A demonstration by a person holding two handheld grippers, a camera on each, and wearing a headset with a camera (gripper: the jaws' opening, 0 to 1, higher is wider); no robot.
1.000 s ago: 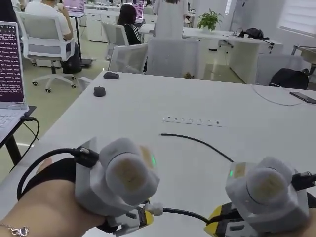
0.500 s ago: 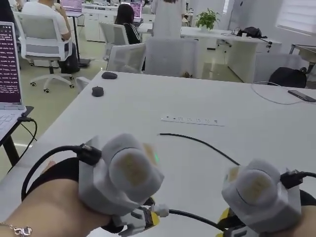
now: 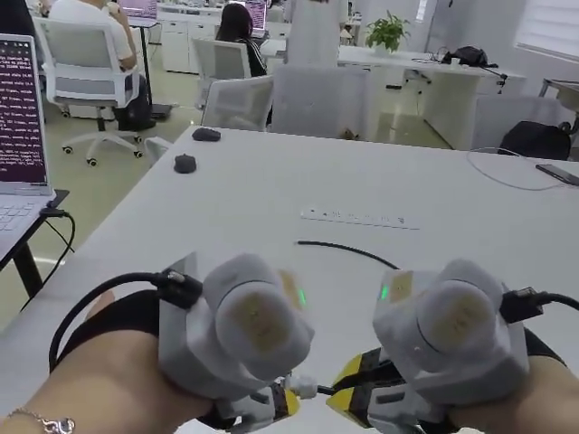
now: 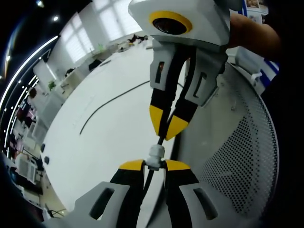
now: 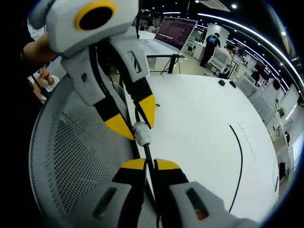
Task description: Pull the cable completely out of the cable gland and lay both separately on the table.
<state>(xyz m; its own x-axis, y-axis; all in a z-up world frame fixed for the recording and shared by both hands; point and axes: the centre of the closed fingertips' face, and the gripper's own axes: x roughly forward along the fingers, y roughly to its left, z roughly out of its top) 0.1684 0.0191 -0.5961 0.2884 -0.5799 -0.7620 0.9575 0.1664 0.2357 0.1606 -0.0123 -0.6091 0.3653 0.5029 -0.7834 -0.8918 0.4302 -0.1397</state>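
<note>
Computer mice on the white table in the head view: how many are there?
2. The nearer mouse lies close to the table's left edge. The farther mouse lies beyond it, near the far left corner. Another could be hidden low in the view.

Two tongs: the left tongs and the right tongs. One black cable and one white cable gland. On the bench are two computer mice, the near mouse and the far mouse, one long white strip and one dark phone. One laptop.
</note>
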